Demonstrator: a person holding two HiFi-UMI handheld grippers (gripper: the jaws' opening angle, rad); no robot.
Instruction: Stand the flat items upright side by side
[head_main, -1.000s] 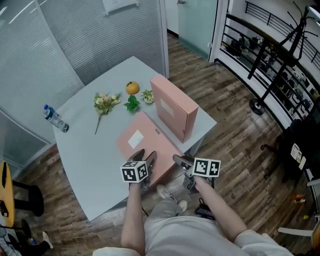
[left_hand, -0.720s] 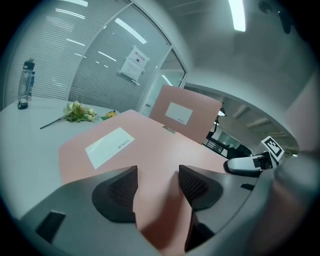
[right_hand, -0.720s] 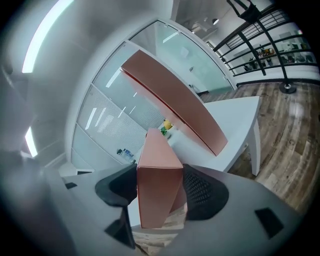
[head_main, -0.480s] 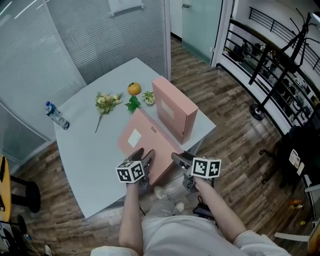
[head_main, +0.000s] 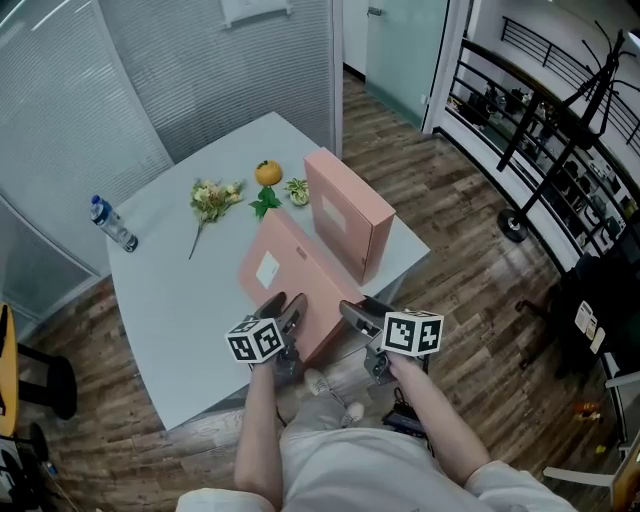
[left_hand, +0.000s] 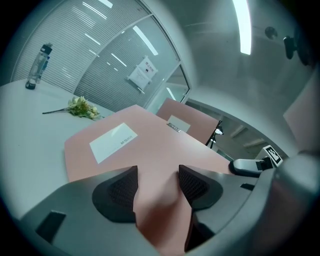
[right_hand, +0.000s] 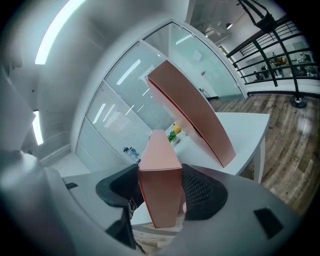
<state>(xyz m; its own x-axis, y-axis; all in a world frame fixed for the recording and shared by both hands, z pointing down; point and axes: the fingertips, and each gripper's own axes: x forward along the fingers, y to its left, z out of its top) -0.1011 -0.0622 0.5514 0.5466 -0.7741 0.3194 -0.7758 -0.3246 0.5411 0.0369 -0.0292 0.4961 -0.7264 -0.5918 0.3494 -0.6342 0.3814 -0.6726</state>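
My left gripper (left_hand: 156, 186) has its pads clamped on the near end of the tilted pink box (left_hand: 150, 142), whose broad labelled face runs straight out from between them. My right gripper (right_hand: 159, 192) pinches the same end across its thickness, and those jaws have just been closing a little with the box between them. The box's long axis points away from me across the table (head_main: 170, 300), toward the flowers (head_main: 213, 200) and the orange (head_main: 266, 174). It leans, with its right side raised as I judge it and its left long edge low. The upright pink box (head_main: 345, 215) stands just beyond on the right, near but apart, its long axis roughly parallel. My right gripper is the nearer to it, so the coming roll should lift on that side and end with the two faces alongside.
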